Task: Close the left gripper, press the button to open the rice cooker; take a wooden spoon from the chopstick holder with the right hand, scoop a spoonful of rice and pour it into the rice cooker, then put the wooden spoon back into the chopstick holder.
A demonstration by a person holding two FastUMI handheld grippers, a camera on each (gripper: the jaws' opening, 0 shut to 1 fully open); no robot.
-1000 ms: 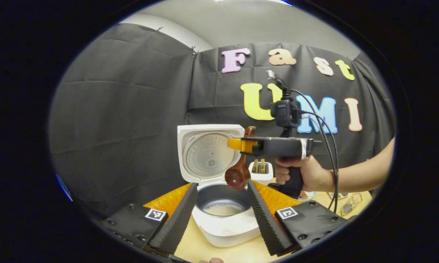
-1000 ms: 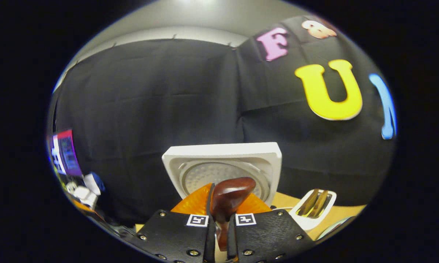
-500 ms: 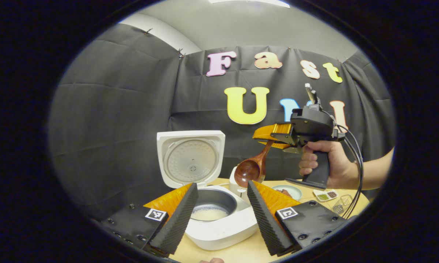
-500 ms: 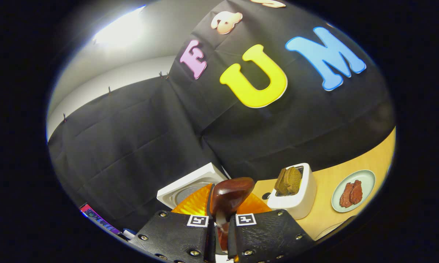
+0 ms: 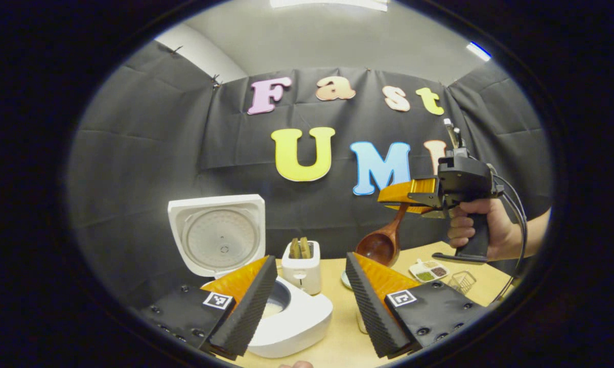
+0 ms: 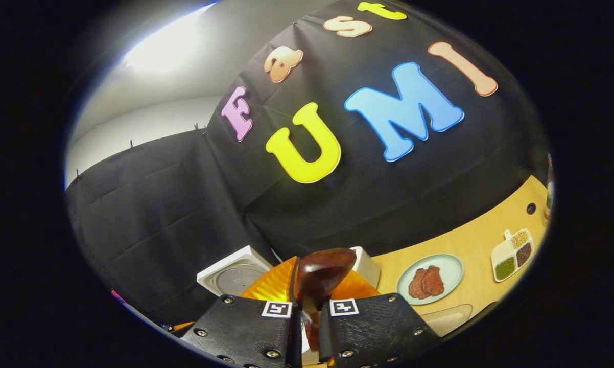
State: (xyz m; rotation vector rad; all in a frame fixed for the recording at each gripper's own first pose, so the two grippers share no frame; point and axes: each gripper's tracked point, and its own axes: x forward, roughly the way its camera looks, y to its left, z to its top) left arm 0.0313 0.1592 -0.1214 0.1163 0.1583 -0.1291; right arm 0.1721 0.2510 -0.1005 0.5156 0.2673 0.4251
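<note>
Two grippers are working here, and I am running both from afar. My right gripper [image 5: 406,197] is clamping the wooden spoon [image 5: 381,241] by its handle, both fingers pressing on it; in the right gripper view the spoon's rounded bowl [image 6: 321,271] is poking up between the closed fingers. From the left gripper view the spoon is hanging bowl-down from that gripper, up in the air over the right part of the desk [image 5: 337,327], well clear of the rice cooker [image 5: 286,317]. I am judging the bowl to be empty, since the cooker's lid [image 5: 217,232] is standing open and pale rice is lying in the pot, so the pour looks done and the return to the chopstick holder [image 5: 301,266] is the step in hand. The holder is sitting just beside the cooker toward the back edge of the desk, with sticks standing in its slot. I am keeping the spoon high, I think, so it is clearing the holder's rim before I lower it in.

My left gripper [image 5: 307,301] is holding nothing, its fingers standing apart, and is hovering near the front edge with the cooker between them, out of the spoon's way.

A plate of meat [image 6: 429,280] and a small divided dish [image 6: 514,248] are lying toward the right end of the desk.

As for writing, I am finding no brand or label I can read on the cooker or holder; the fingers are carrying only square black-and-white marker tags
</note>
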